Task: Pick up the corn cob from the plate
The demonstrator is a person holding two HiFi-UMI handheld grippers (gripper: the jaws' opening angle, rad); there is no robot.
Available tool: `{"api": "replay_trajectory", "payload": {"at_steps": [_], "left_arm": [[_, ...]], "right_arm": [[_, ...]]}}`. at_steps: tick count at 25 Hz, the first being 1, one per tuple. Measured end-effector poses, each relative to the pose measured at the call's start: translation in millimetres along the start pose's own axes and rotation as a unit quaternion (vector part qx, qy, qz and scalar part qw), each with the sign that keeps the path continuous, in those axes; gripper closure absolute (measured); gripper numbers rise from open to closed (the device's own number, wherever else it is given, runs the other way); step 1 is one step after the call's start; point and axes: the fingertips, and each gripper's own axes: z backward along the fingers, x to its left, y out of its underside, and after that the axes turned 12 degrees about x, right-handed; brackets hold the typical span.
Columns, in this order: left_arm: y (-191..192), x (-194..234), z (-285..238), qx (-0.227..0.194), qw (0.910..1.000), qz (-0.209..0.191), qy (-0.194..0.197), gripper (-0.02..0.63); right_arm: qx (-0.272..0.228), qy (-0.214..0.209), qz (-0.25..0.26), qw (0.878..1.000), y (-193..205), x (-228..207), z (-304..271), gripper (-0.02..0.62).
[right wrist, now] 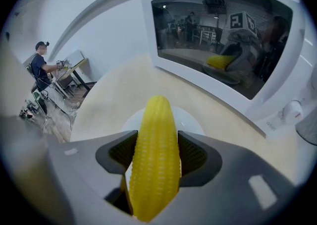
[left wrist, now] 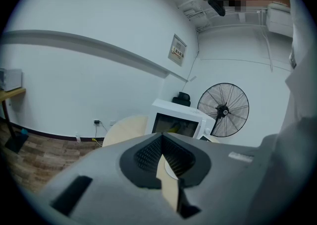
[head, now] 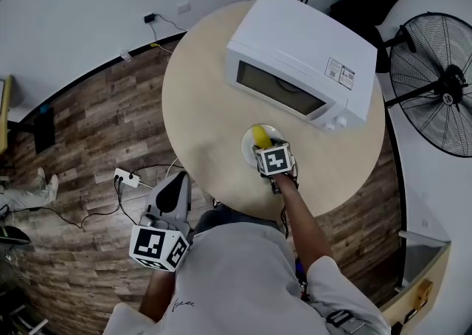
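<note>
- a round pale table (head: 195,97) stood on a wood floor, with a white microwave (head: 302,53) just beyond the jaws.
- my right gripper (right wrist: 156,150) had its jaws fairly wide and pressed on the corn cob (right wrist: 157,120). the cob ran lengthwise between them, its tip pointing ahead over the white plate (right wrist: 193,120).
- my left gripper (left wrist: 162,155) hung off the table, jaws together on nothing.
- for a clean lift i judged i should keep the squeeze even and rise straight up, since a round cob could roll out.
- the cob's underside was hidden, so i couldn't tell whether it had cleared the plate.
</note>
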Motion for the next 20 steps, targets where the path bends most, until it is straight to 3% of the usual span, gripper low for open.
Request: {"api": "replay_trajectory", "payload": {"at_steps": [20], "left_arm": [[-5.4,-4.6,8.5,-0.008,0.9999,-0.009,0.008,0.614]], "right_arm": [[-0.029,0.002,-0.016,0.999,-2.9,-1.6,25.6,0.33]]}}
